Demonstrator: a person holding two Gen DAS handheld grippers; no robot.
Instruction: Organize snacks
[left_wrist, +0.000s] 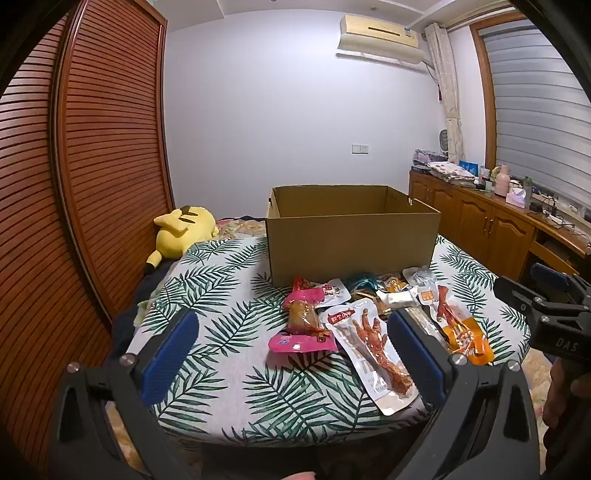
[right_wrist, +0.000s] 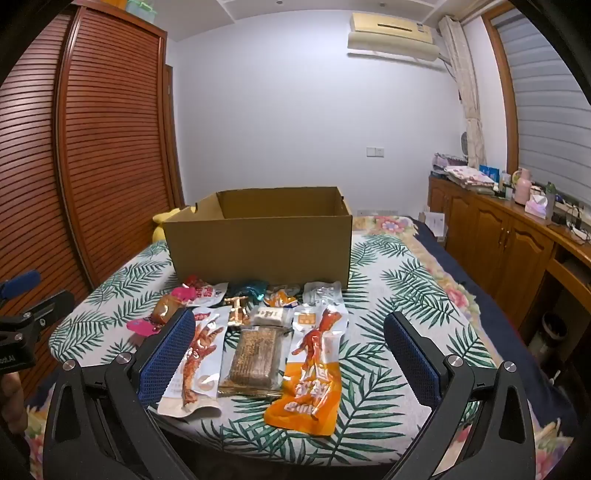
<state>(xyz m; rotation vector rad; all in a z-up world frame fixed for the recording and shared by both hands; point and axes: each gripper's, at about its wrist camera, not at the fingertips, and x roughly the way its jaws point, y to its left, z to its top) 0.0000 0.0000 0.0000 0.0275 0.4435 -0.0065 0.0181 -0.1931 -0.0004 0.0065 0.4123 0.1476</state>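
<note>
Right wrist view gives you the clearest layout: the cardboard box (right_wrist: 258, 243) stands open straight ahead of your right gripper (right_wrist: 290, 354), beyond the snacks, and from here its inside shows no packet. The bed cover (right_wrist: 388, 295) with the leaf print carries everything.

Between the box and your two tools lies the group of snacks. The largest packets are nearest to you. The orange packet (right_wrist: 314, 373) lies just ahead of the right gripper, a little right of its middle line, and its long axis runs away from you toward the box, almost along the fingers. The brown bar (right_wrist: 253, 358) lies just left of it with the same direction. The white chicken-foot packet (right_wrist: 197, 362) touches or passes under the left finger of this tool; I cannot tell which.

Your right gripper is wide open and holds nothing. Your left gripper (left_wrist: 293, 354) is also wide open and empty; the same white packet (left_wrist: 373, 354) lies toward its right finger, and the pink packet (left_wrist: 301, 325) lies ahead near its middle.

In my judgement the right hand is nearer to the orange packet. Because the packet lies lengthwise along the fingers, closing across its narrow width should work, then carry it forward to the box.

The small packets (right_wrist: 280, 299) lie farthest, close to the box wall.
</note>
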